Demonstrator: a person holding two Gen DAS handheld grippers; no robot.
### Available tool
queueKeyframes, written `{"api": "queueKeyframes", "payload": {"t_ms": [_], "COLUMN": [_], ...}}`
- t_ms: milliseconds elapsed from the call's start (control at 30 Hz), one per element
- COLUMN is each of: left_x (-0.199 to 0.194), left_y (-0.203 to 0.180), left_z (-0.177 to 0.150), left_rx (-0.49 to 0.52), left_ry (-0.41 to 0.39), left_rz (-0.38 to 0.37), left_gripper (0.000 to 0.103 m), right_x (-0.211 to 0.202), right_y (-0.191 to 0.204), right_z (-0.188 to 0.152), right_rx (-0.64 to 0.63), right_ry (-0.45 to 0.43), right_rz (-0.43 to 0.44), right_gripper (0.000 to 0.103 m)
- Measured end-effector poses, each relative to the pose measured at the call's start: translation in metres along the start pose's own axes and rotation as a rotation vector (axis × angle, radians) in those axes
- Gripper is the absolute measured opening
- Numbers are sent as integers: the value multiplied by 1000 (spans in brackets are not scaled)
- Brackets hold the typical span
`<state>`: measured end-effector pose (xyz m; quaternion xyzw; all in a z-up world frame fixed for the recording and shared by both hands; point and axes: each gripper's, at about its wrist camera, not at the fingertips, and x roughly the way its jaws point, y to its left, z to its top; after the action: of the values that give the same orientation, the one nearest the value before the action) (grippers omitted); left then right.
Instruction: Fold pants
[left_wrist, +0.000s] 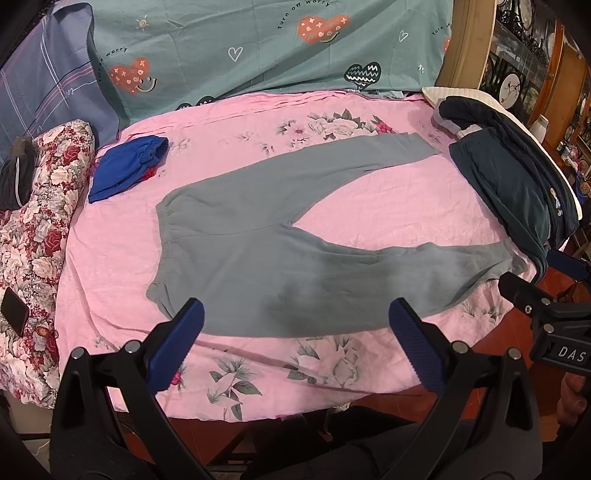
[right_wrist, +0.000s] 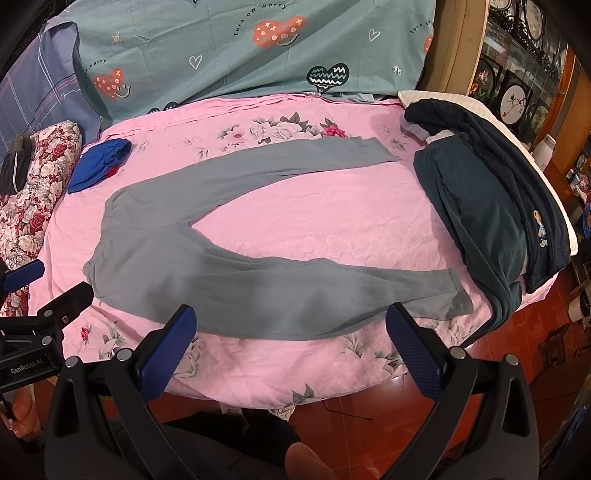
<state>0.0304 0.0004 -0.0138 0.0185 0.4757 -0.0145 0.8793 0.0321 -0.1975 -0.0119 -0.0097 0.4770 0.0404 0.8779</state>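
On the pink sheet (left_wrist: 369, 221), middle of the bed: lying flat and fully spread, the grey pants (left_wrist: 258, 243), waistband (left_wrist: 164, 240) toward the left, two legs opening like a V toward the right.
Progress: judging as not started yet; showing no fold anywhere, both legs still apart, so bringing one leg over the other and then folding along the length both remaining.
Far leg (right_wrist: 295, 157): reaching toward the right, its cuff ending near the dark garment pile (right_wrist: 491, 214).
Near leg (right_wrist: 332, 291): running along the front edge of the bed, its cuff (right_wrist: 456, 291) lying just beside the pile.
Left gripper (left_wrist: 295, 332): hovering above the near leg, fingers spread wide, grasping nothing.
Right gripper (right_wrist: 291, 332): hovering above the same leg, more toward the cuff, fingers also released and empty.
Open room: offering a free pink area between the two legs and behind the far leg, enough for folding.
Edges: watching the front bed edge near the near leg, with red floor (right_wrist: 369, 398) below.
Neighbours: blue cloth (left_wrist: 125, 166) near the waistband but apart; floral quilt (left_wrist: 40, 229) at the left side.
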Motion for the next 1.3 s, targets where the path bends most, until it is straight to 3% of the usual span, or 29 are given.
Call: {"api": "queueKeyframes", "payload": {"t_ms": [1000, 1167, 1300], "left_x": [10, 27, 47], "left_y": [-1, 15, 49], "left_z": [-3, -5, -12], "left_rx": [-14, -58, -149], "left_ry": [19, 59, 105], "left_rz": [-2, 19, 46], "left_gripper": [101, 101, 101], "right_x": [8, 22, 39], "right_y": [4, 11, 26], "right_z": [-1, 1, 4], "right_rx": [-13, -45, -120], "right_ry": [18, 40, 52], "right_rz": [8, 44, 106], "right_gripper": [102, 102, 102]}}
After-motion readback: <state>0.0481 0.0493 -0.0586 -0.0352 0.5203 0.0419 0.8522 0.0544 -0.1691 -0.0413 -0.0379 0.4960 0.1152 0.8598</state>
